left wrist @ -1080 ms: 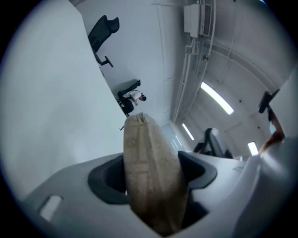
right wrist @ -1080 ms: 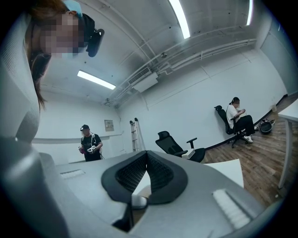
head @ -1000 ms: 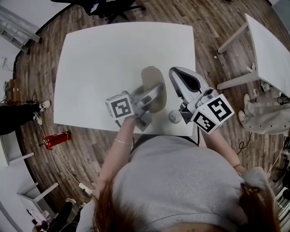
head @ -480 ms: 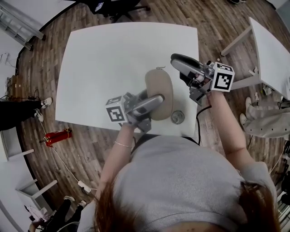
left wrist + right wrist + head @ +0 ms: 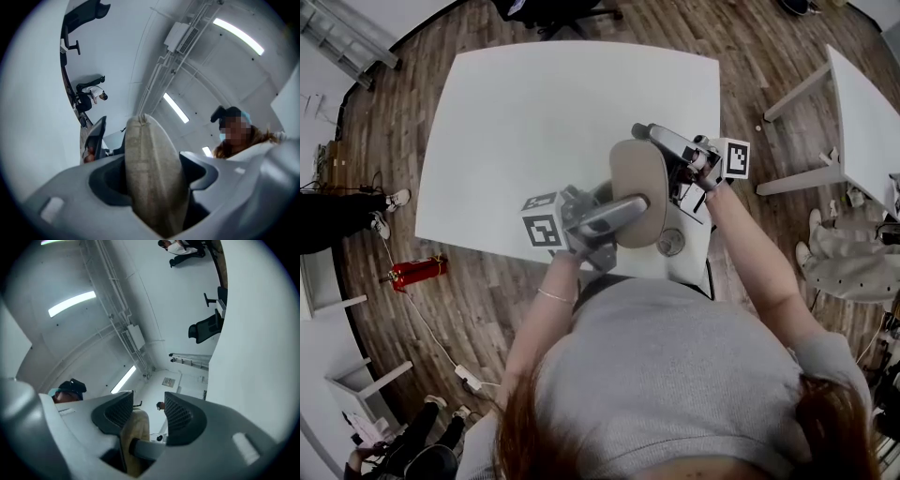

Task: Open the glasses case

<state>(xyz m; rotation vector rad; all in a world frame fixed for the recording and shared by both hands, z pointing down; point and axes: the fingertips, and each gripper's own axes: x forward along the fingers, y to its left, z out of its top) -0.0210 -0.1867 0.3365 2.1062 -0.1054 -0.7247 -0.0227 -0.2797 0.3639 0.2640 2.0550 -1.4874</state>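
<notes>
The glasses case [image 5: 639, 183], a tan oval in woven fabric, was up off the table [image 5: 516, 122], lid shut along its rim seam. The left gripper [image 5: 630, 208] clamped its broad faces toward the near end, one face turned upward.

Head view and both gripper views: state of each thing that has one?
glasses case: closed, held up in the left tongs.
left tongs: shut on the glasses case, a pad on each side of it.
right tongs: open, have just been opening; one end of the glasses case shows in the gap, pads not pressing on it.
</notes>
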